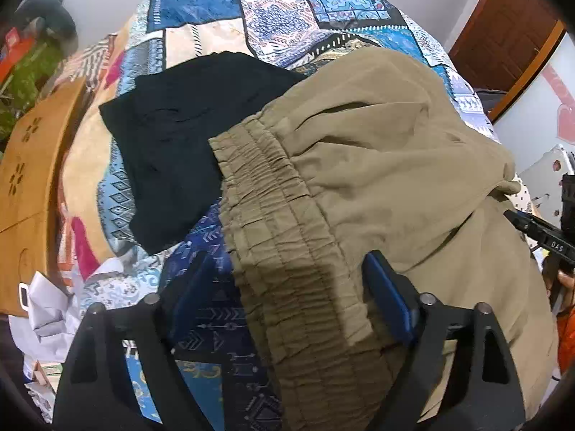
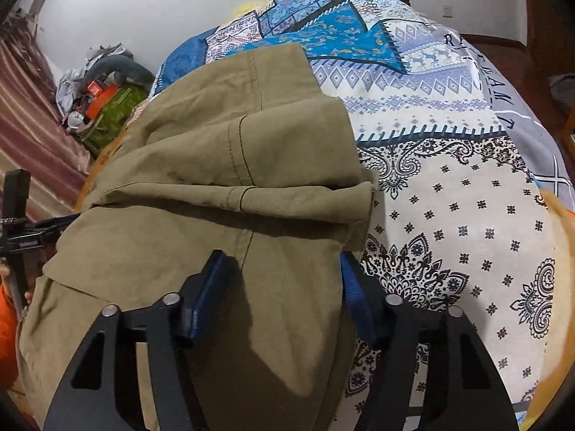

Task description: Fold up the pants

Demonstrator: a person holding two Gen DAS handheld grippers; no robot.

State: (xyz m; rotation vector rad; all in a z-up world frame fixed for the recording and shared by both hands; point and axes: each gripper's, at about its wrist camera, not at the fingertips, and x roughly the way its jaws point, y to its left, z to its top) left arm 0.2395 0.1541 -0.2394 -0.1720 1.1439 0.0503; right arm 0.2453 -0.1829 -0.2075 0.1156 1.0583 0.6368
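Note:
The khaki pants (image 1: 377,186) lie partly folded on a patterned bedspread (image 1: 222,28). In the left wrist view the gathered elastic waistband (image 1: 284,251) runs between my left gripper's (image 1: 287,269) open blue fingers (image 1: 388,298). In the right wrist view the pants (image 2: 222,165) show a leg folded over, with a stitched seam. My right gripper (image 2: 280,269) is open, its blue fingers (image 2: 201,294) straddling the right edge of the cloth. The right gripper's black tip (image 1: 539,233) shows at the right edge of the left wrist view.
A folded black garment (image 1: 187,143) lies on the bed beside the waistband. A cardboard box (image 1: 25,194) and white paper (image 1: 50,309) sit left of the bed. Clutter (image 2: 100,97) lies by the wall; a wooden door (image 1: 503,36) stands far right.

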